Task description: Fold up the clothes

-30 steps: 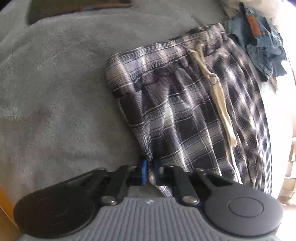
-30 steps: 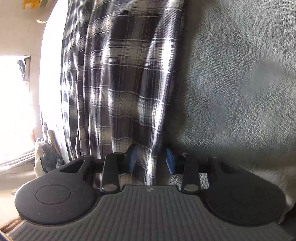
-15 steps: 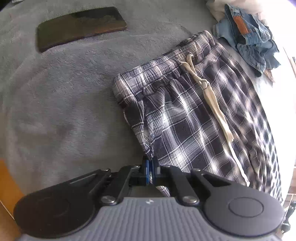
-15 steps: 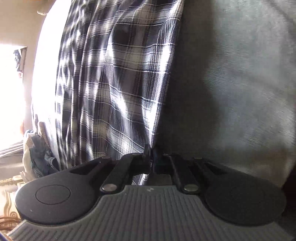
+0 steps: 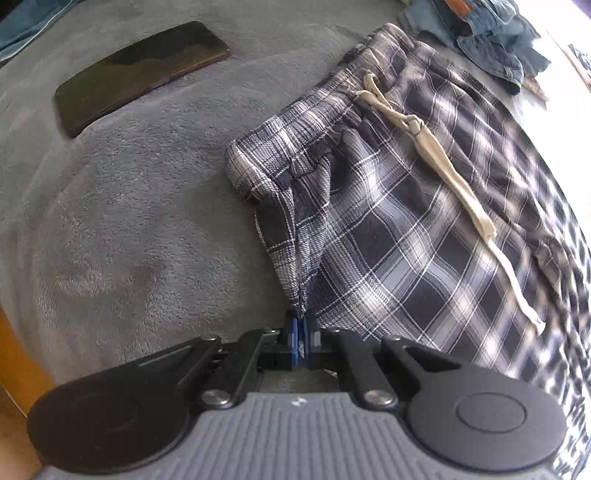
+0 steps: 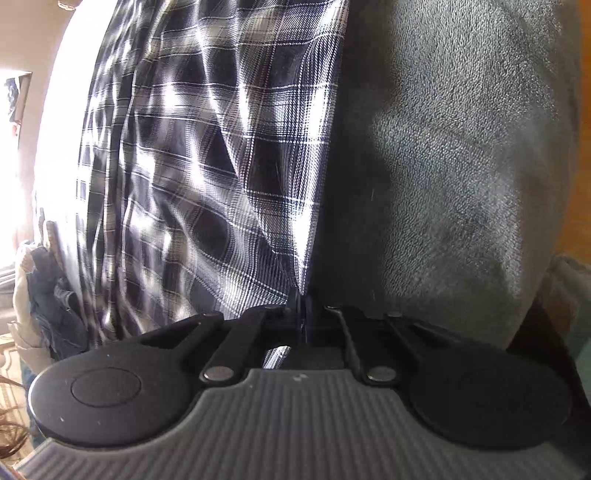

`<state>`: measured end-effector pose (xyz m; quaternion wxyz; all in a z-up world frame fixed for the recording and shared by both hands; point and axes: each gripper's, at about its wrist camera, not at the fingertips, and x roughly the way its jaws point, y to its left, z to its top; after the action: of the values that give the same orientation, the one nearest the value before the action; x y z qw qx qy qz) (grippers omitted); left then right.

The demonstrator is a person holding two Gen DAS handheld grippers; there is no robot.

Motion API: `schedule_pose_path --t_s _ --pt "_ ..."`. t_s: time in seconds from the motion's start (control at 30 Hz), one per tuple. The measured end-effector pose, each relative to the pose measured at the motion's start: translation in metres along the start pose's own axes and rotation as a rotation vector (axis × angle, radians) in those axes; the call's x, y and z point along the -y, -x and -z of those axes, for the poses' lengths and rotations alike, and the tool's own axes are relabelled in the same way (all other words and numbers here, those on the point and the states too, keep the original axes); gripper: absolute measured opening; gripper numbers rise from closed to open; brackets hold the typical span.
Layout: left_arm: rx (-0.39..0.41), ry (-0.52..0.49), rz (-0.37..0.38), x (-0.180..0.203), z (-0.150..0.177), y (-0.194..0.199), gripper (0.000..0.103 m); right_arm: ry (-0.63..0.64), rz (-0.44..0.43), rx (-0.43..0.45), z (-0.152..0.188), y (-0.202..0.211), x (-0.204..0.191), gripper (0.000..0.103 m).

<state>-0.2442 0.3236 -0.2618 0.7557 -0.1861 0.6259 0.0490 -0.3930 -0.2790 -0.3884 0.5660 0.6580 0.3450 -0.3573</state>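
Now I am gripping one pair of plaid pyjama trousers (image 5: 406, 229) along its near side edge, with both tools clamped on the cloth. My left gripper (image 5: 300, 334) is pinching the seam just below the waistband corner, its blue pads pressed together on the fabric. My right gripper (image 6: 303, 314) is biting the same edge farther down the leg, its jaws closed tight on the hem line with no gap showing. The trousers are lying stretched out on a grey fleece blanket (image 5: 129, 221), waistband at the far end in the left view and the cream drawstring (image 5: 436, 162) trailing loose across the front.

I am reading this as the start of the lengthwise fold: the edge is taken at two points and looks to be coming off the blanket. The next move, as I judge it, is calling for both hands to carry that edge across together and lay it on the opposite side, keeping the cloth taut between them so it is not sagging or twisting.

I am counting two grippers, one pair of trousers, one drawstring, one blanket, one dark phone (image 5: 140, 74) lying well apart from the waistband, and one heap of denim (image 5: 480, 33) just beyond it.
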Motion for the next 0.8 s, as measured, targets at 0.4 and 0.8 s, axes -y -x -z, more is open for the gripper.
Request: schedule_pose_path --t_s 0.4,0.8 --pt "0.054 0.246 0.145 -0.052 -0.023 0.02 0.044 -0.003 0.02 0.007 -0.005 -0.016 -0.009 0.0" --pt "0.101 0.366 0.078 -0.064 -0.041 0.011 0.007 0.006 0.041 0.0 -0.007 -0.017 -0.011 0.001"
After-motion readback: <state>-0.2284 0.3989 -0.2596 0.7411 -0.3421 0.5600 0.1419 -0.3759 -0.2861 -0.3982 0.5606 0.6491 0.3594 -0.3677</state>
